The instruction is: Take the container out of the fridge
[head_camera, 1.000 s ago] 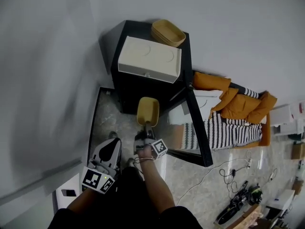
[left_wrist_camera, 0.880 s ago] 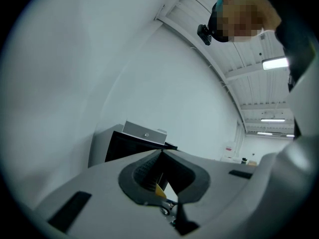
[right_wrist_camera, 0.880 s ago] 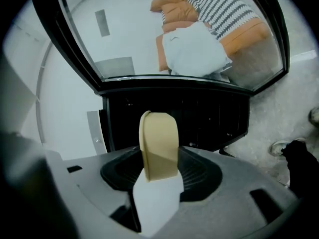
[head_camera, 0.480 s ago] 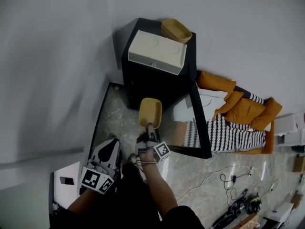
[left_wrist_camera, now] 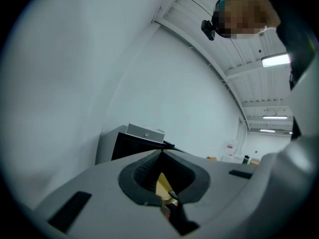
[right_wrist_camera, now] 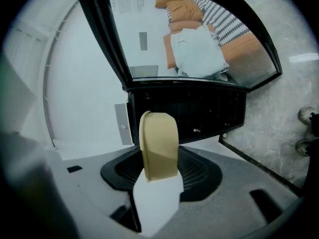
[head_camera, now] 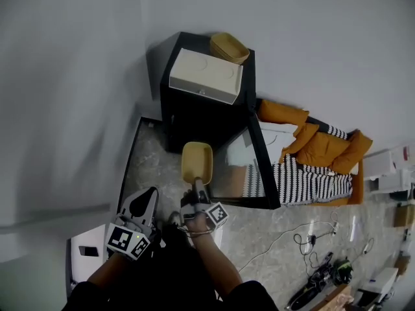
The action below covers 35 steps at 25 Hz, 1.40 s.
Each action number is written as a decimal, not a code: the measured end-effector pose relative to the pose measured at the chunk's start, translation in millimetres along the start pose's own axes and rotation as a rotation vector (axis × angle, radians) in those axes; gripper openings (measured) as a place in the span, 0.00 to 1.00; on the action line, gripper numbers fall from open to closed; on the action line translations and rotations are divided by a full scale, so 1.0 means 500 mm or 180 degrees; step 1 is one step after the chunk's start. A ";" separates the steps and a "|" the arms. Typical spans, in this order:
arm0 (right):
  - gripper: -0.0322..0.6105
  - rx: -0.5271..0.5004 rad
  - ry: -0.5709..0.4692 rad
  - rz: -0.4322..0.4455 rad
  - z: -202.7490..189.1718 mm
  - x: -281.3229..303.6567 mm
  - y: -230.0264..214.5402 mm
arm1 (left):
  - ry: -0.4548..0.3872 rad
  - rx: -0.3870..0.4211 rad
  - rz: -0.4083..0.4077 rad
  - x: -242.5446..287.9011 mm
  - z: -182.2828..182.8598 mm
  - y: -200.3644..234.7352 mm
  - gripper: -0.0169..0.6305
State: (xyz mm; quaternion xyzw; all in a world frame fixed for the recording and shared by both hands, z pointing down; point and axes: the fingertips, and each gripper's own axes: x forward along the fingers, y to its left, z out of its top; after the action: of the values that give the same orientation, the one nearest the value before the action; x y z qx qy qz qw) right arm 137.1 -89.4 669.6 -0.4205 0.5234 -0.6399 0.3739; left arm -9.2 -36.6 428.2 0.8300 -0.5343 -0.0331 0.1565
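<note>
Now: left gripper (head_camera: 150, 196) at near left, jaws closed tip to tip, holding nothing, pointing toward far black fridge (head_camera: 194, 118), not engaged. Just right of it, right gripper (head_camera: 198, 185) clamped on near end of yellow container (head_camera: 197, 162). Container's long axis runs straight on from jaws toward open fridge; container already outside compartment, above floor. Right gripper about level. Glass door (head_camera: 256, 167) stands open at right, apart from container.

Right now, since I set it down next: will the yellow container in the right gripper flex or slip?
Probably stiff: the container shows no bend though the right gripper pinches only one end. Likely light: it juts out unsupported. It might pivot in that narrow grip.
</note>
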 end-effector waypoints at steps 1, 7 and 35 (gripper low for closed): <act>0.36 0.0008 -0.0006 0.0002 -0.003 -0.007 0.002 | 0.0003 -0.0002 -0.0020 -0.003 0.002 0.003 0.03; 0.36 0.0007 0.0005 -0.0010 -0.052 -0.037 0.060 | -0.0008 -0.0029 -0.0102 -0.025 0.004 0.027 0.03; 0.36 0.0067 0.0002 0.0131 -0.180 -0.228 0.202 | 0.0067 0.0000 -0.0224 -0.133 -0.071 0.066 0.03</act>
State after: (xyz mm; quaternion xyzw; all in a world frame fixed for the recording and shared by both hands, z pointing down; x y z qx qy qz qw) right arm 99.1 29.9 544.7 -0.4056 0.5252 -0.6377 0.3911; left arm -58.6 18.7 464.0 0.8487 -0.5030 -0.0300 0.1609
